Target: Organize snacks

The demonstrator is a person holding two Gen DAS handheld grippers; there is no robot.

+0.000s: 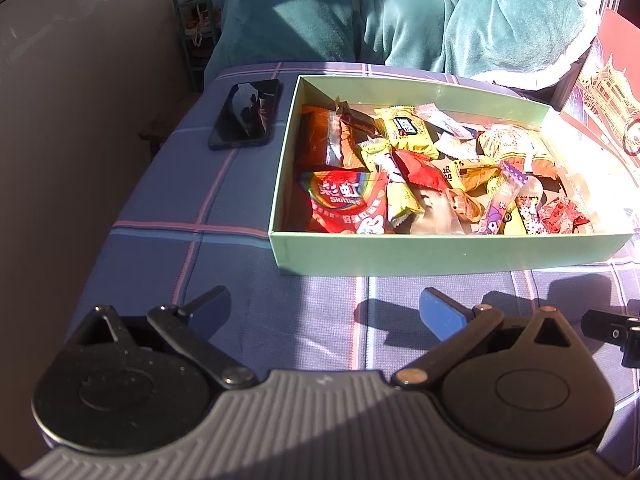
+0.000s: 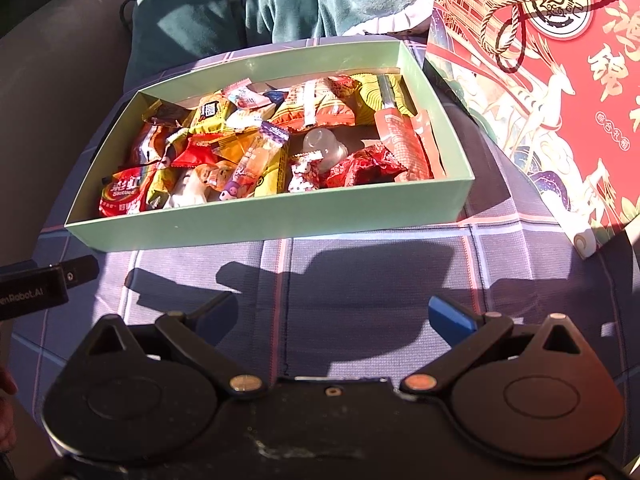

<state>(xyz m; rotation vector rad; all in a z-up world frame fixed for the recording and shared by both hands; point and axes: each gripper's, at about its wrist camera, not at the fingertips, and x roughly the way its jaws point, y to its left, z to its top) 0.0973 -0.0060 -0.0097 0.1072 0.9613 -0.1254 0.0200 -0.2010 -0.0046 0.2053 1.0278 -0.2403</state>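
A pale green open box (image 1: 440, 250) (image 2: 272, 218) sits on the checked blue cloth and holds many wrapped snacks, among them a red Skittles bag (image 1: 346, 200) (image 2: 122, 196), a yellow packet (image 1: 406, 130), a purple candy stick (image 2: 256, 160) and a clear jelly cup (image 2: 324, 146). My left gripper (image 1: 324, 308) is open and empty, low over the cloth in front of the box's near wall. My right gripper (image 2: 334, 316) is open and empty, also in front of the box. Each gripper's edge shows in the other's view.
A black phone (image 1: 246, 114) lies left of the box. A red gift box with gold cord (image 2: 552, 80) (image 1: 608, 92) stands at the right. A person in teal clothing (image 1: 400, 12) sits behind the table. The table edge curves at the left.
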